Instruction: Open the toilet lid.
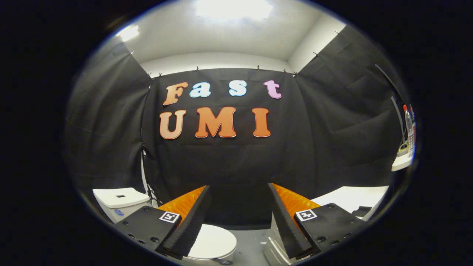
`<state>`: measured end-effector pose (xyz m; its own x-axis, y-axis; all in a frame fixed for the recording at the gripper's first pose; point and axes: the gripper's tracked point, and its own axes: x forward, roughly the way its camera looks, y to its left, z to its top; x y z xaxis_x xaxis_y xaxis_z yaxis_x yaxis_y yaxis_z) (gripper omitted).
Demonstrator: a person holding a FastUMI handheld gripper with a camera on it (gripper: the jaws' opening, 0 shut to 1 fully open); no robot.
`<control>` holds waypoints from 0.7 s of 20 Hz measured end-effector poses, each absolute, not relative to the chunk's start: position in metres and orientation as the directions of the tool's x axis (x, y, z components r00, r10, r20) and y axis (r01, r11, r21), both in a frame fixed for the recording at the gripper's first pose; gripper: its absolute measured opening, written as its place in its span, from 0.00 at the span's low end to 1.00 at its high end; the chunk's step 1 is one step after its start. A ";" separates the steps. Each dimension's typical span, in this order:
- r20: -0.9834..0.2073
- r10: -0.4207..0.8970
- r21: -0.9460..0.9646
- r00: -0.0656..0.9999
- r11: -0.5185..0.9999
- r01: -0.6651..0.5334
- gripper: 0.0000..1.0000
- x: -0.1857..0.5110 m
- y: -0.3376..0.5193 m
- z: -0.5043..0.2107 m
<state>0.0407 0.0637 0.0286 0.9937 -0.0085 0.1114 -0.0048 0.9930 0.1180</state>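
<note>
A white toilet stands low ahead and to the left of me. Its tank (120,201) sits against the black cloth wall, left of my left finger. The white lid (214,242) lies flat and closed, partly hidden behind my left finger (184,225). My gripper (240,221) hovers well above the bowl, open wide, with nothing between its fingers. The right finger (286,221) is off to the right of the lid, over the grey floor.
Black cloth walls close the booth at the back and both sides. A white counter (351,197) runs along the right, with a white shelf (402,160) carrying a bottle higher up. Grey floor (251,247) lies right of the toilet.
</note>
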 end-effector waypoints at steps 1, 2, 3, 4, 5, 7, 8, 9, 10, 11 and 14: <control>0.100 -0.004 0.151 0.995 0.988 -0.011 0.98 0.046 0.073 0.015; 0.069 0.004 0.192 0.998 0.981 -0.017 0.98 0.051 0.079 -0.002; 0.023 0.025 0.233 0.999 0.972 -0.030 0.99 0.052 0.090 -0.025; -0.027 0.060 0.266 0.998 0.963 -0.050 0.99 0.051 0.103 -0.048; -0.063 0.088 0.285 0.994 0.956 -0.066 1.00 0.051 0.115 -0.074; -0.145 0.106 0.305 0.984 0.951 -0.058 0.98 0.043 0.125 -0.122; -0.191 0.119 0.315 0.974 0.947 -0.054 0.98 0.038 0.128 -0.150; -0.238 0.138 0.322 0.961 0.945 -0.056 0.98 0.031 0.133 -0.176; -0.294 0.165 0.331 0.941 0.942 -0.062 0.98 0.022 0.139 -0.198; -0.355 0.185 0.347 0.917 0.936 -0.054 0.98 0.014 0.142 -0.223; -0.535 0.211 0.412 0.818 0.911 0.034 0.99 0.006 0.133 -0.291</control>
